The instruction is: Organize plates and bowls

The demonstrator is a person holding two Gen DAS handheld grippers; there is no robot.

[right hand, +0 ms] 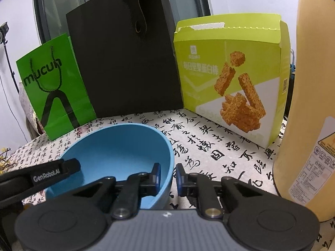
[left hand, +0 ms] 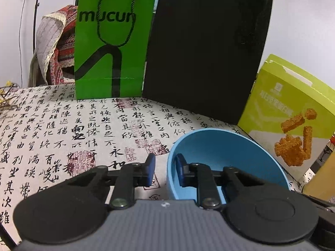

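Observation:
A blue bowl [left hand: 226,154] sits on the calligraphy-print tablecloth [left hand: 62,129]. My left gripper [left hand: 165,169] straddles the bowl's left rim, one blue pad inside and one outside, with a small gap to the wall. In the right wrist view the same bowl [right hand: 117,146] lies at centre left. My right gripper [right hand: 168,177] straddles its right rim, left pad inside, right pad outside, also a little apart from the wall. The left gripper's black finger [right hand: 52,170] shows over the bowl's left rim.
A green "mucun" paper bag [left hand: 113,41], a black bag [left hand: 205,50] and a lime snack box [left hand: 293,117] stand along the table's back. A tall tan container [right hand: 309,104] stands close on the right. A cloth-draped chair [left hand: 54,48] is behind the table.

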